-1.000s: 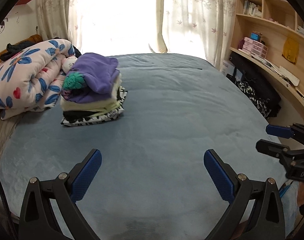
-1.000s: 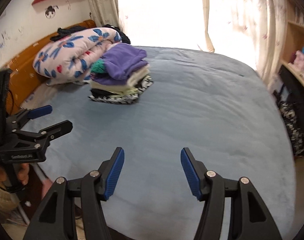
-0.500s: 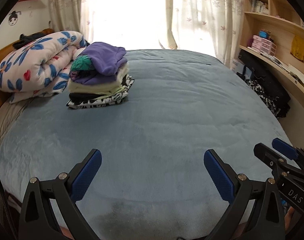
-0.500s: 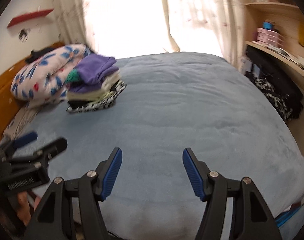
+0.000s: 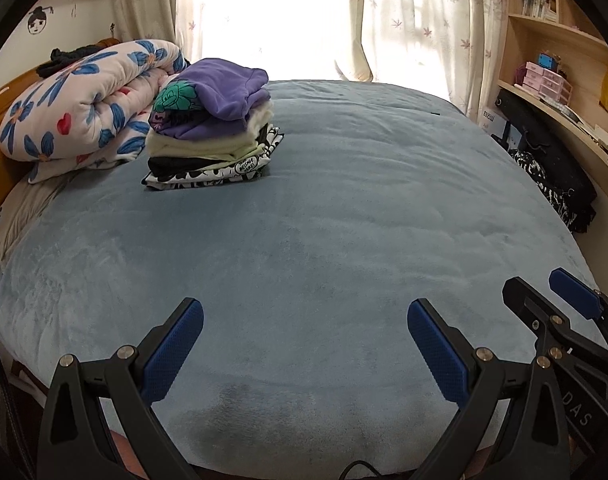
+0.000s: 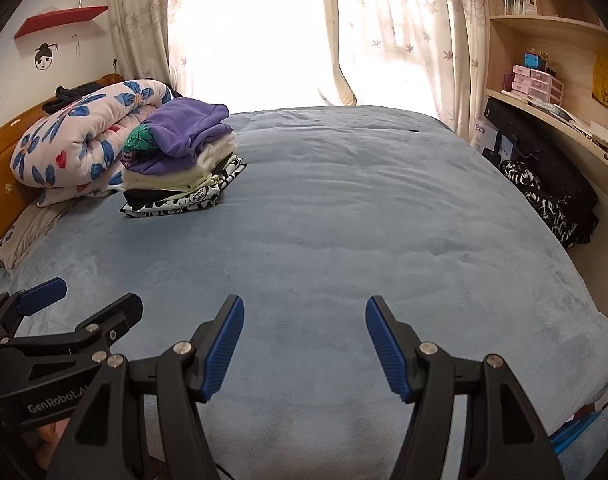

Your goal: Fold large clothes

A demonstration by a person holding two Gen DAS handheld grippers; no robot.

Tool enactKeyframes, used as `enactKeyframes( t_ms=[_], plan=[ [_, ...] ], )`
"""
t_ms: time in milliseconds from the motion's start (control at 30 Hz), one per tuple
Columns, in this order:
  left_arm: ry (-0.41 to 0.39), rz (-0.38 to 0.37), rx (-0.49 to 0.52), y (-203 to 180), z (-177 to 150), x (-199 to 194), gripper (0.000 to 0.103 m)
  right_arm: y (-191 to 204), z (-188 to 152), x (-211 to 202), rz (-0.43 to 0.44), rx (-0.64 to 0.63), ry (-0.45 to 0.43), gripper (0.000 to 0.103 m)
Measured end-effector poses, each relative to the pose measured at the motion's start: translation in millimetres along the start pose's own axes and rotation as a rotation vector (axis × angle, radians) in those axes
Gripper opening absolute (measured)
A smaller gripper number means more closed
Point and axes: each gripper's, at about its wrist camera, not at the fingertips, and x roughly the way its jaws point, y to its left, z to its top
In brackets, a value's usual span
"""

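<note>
A blue bed (image 5: 344, 208) fills both views. A rolled quilt (image 5: 83, 108) lies upper left, a stack of folded clothes (image 5: 211, 128) touching its right side. Low in frame, the left gripper (image 5: 304, 336) and right gripper (image 6: 304, 340) hang with jaws apart, holding nothing.

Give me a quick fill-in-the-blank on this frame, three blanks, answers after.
1. The top garment on the stack of folded clothes is ____.
2. The stack sits on the blue bed cover right beside the ____-patterned rolled quilt.
3. Left gripper and right gripper both have ____ between their pads.

Answers: purple; flower; nothing
</note>
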Motion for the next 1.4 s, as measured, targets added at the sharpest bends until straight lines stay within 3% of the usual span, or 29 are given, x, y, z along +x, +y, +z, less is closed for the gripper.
enactKeyframes(
  t_ms=[1400],
  plan=[
    [0.023,0.042,0.011,-4.5,-1.4,10.1,0.101,-8.7,0.5,8.9,-0.016,-0.002,0.011,0.064]
  ],
)
